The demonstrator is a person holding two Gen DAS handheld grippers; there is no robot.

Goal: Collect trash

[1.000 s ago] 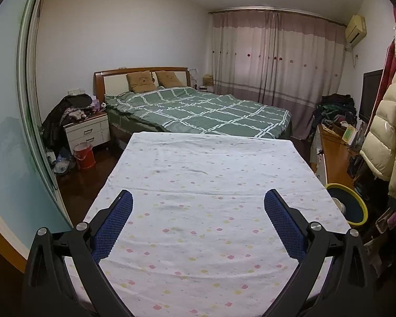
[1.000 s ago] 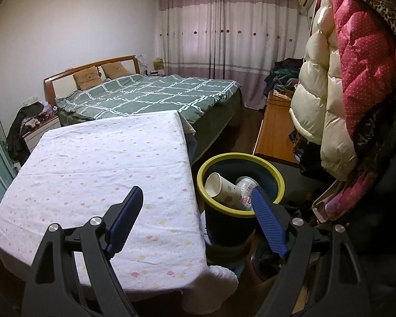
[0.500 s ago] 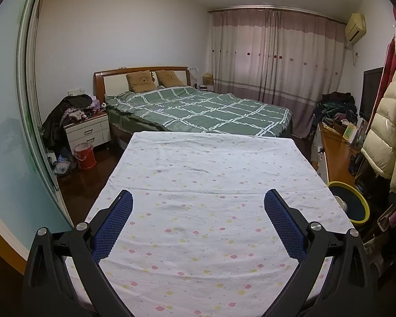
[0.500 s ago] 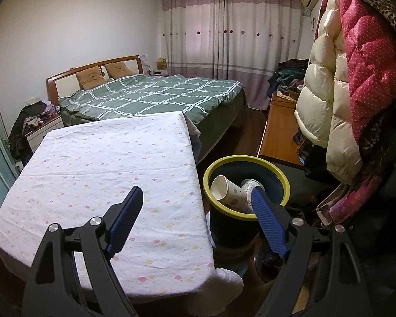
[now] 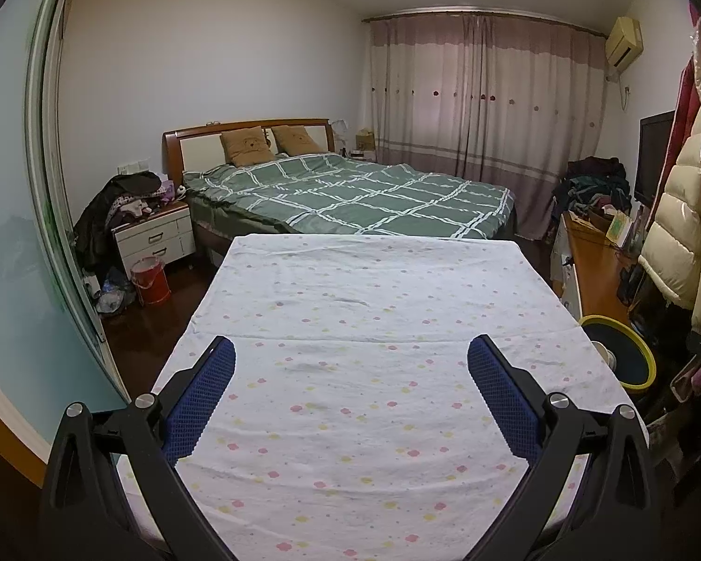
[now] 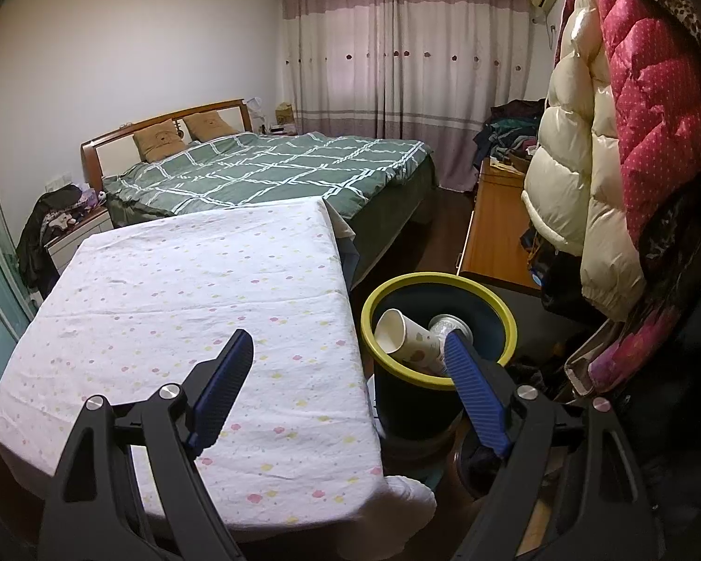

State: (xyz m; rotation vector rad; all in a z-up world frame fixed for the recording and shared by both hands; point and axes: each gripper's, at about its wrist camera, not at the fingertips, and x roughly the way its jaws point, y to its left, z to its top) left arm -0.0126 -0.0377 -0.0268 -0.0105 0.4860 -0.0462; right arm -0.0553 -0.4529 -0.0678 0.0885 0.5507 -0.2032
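Both the left tool (image 5: 350, 360) and right tool (image 6: 348, 341) gape wide and empty over the cloth-covered counter (image 6: 187, 280), with the trash bin (image 6: 500, 313) holding a paper cup (image 6: 406, 336) at the right tool's one o'clock.

Both tongs are built pretty much alike: left tongs (image 5: 350, 374) and right tongs (image 6: 346, 360) get chunky black plastic arms, silver screws, and blue textured pads (image 5: 201, 397).
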